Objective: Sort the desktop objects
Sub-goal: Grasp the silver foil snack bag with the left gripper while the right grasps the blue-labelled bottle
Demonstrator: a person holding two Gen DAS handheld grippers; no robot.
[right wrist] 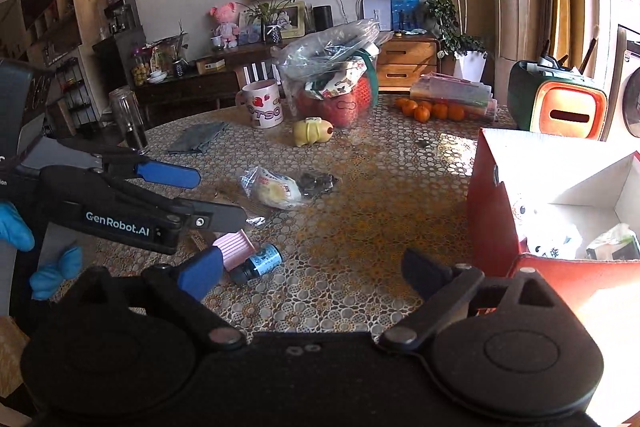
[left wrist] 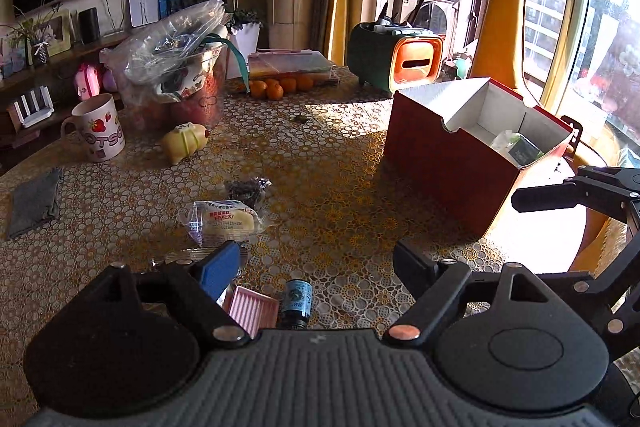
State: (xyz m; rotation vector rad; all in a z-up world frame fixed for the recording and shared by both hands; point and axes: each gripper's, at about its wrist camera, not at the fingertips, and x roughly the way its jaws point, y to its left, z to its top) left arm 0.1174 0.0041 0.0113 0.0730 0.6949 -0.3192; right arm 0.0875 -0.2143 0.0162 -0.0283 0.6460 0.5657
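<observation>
Both tools over the near edge of the desk (left wrist: 340,163), angled down. Left gripper (left wrist: 316,267): jaws spread wide, nothing between the pads. Right gripper (right wrist: 312,267): jaws likewise spread wide and empty; bare patterned cloth in the gap.

Loose items to sort, left wrist view: pink ridged tray (left wrist: 252,307) and blue-labelled bottle (left wrist: 298,301) lying side by side, touching, directly below the left jaws at 6 o'clock. Wrapped bun (left wrist: 224,223) at 11 o'clock of the bottle, dark foil packet (left wrist: 248,189) just behind it. Yellow pig figure (left wrist: 186,143) and strawberry mug (left wrist: 98,133) farther off at 10 o'clock. Red cardboard box (left wrist: 452,163) at 2 o'clock, lid open, 2 or more packets already inside.

Risks noted:
- Tray and bottle in contact: closing on 1 likely to nudge or drag the other; bottle on its side, apt to roll.
- Bun wrapper slick and loose: pinch on film alone may slip.
- 2 tools close together: collision possible if both reach for the same pair.
</observation>
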